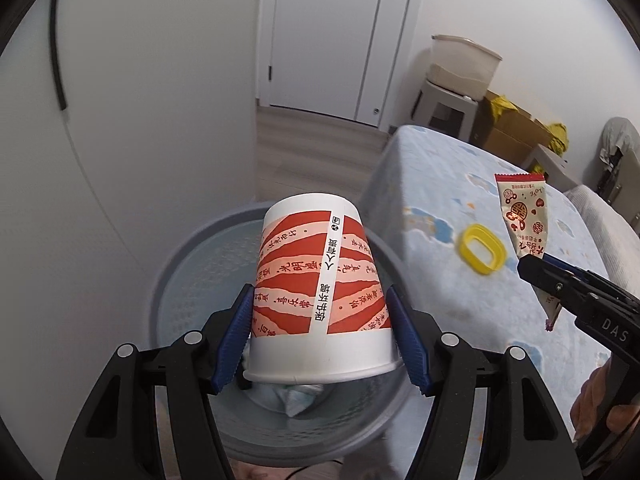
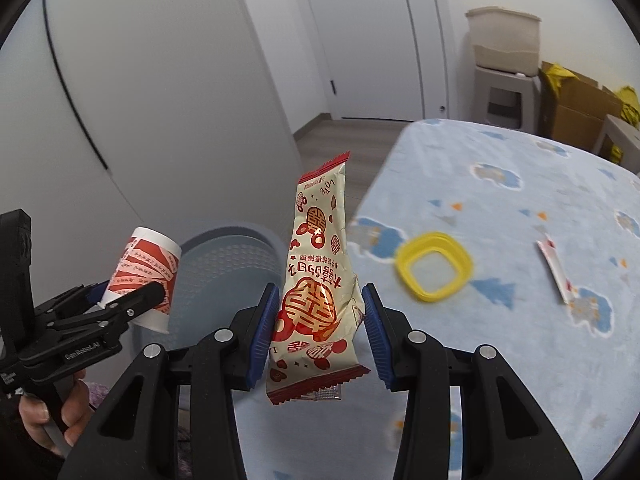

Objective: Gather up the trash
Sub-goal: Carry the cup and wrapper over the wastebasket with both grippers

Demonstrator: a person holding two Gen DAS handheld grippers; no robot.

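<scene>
My left gripper (image 1: pixel 320 320) is shut on a red-and-white paper cup (image 1: pixel 316 280), held upside down, its mouth toward the camera, over the grey trash bin (image 1: pixel 192 264). Crumpled trash lies in the bin below the cup. The cup also shows in the right wrist view (image 2: pixel 144 272), above the bin (image 2: pixel 224 264). My right gripper (image 2: pixel 318 320) is shut on a cream-and-red snack wrapper (image 2: pixel 316 280), held upright above the table's left edge. That wrapper also shows in the left wrist view (image 1: pixel 524 216). A yellow plastic ring (image 2: pixel 434 266) and a small torn wrapper strip (image 2: pixel 556 268) lie on the table.
The table has a light blue patterned cloth (image 2: pixel 520 360). A white wall and a door (image 1: pixel 340 32) stand behind the bin. Cardboard boxes (image 1: pixel 512 128) and a plastic container on a stool (image 1: pixel 460 64) stand beyond the table.
</scene>
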